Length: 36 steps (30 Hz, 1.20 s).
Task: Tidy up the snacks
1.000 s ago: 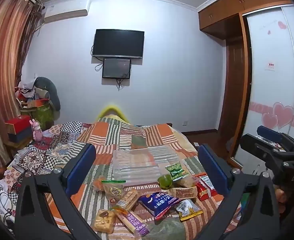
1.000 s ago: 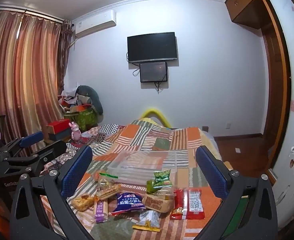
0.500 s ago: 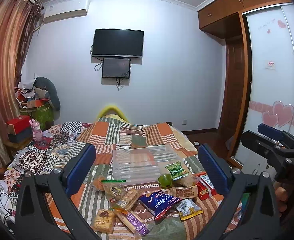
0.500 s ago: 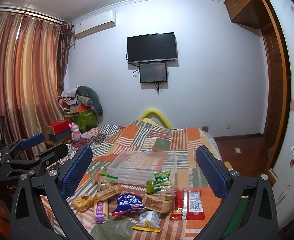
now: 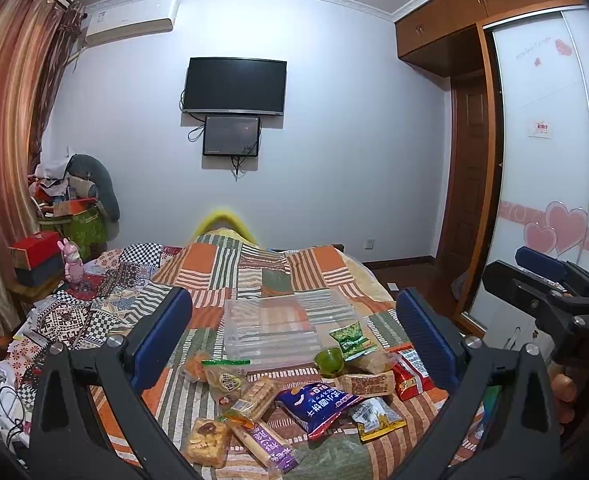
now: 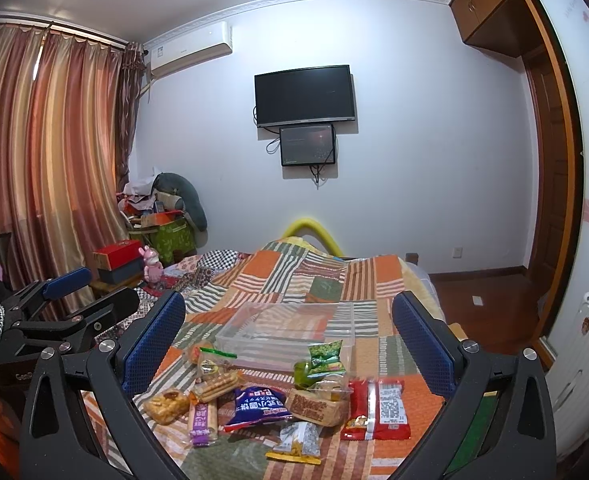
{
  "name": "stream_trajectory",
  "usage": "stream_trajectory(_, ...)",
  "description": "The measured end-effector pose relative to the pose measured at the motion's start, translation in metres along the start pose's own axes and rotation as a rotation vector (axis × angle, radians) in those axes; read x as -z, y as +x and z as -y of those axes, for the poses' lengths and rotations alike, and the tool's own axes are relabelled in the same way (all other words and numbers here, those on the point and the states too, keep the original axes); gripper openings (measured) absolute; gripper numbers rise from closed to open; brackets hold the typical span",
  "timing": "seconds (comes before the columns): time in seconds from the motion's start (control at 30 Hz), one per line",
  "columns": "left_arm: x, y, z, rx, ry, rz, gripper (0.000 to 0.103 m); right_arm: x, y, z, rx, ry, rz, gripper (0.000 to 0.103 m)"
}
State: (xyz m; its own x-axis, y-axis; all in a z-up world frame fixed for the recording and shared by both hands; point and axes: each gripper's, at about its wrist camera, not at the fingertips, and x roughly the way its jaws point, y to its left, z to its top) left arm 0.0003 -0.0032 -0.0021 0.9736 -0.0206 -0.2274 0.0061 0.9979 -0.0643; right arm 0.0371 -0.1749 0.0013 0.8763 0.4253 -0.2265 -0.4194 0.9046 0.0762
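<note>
Crinkly foil packets (image 5: 318, 402) heaped before clear rectangular plastic bin (image 5: 272, 326); patchwork quilt (image 5: 230, 272).

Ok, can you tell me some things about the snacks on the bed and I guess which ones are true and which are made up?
1. Both grippers, left gripper and right gripper, are open and hold nothing. True.
2. The clear plastic box is full of snacks. False: it looks empty; the snacks lie on the bedspread in front of it.
3. The blue snack bag sits left of the red packet in the right wrist view. True.
4. The TV shows a cartoon. False: its screen is dark.
</note>
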Motion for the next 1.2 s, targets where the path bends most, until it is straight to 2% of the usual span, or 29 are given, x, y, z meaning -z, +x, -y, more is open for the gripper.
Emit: stream_trajectory(1.2,-0.0016,-0.0004,0.0017,0.001,0.010,0.000,0.103,0.0021,0.0006,0.0004,-0.015,0.004,0.008,0.103)
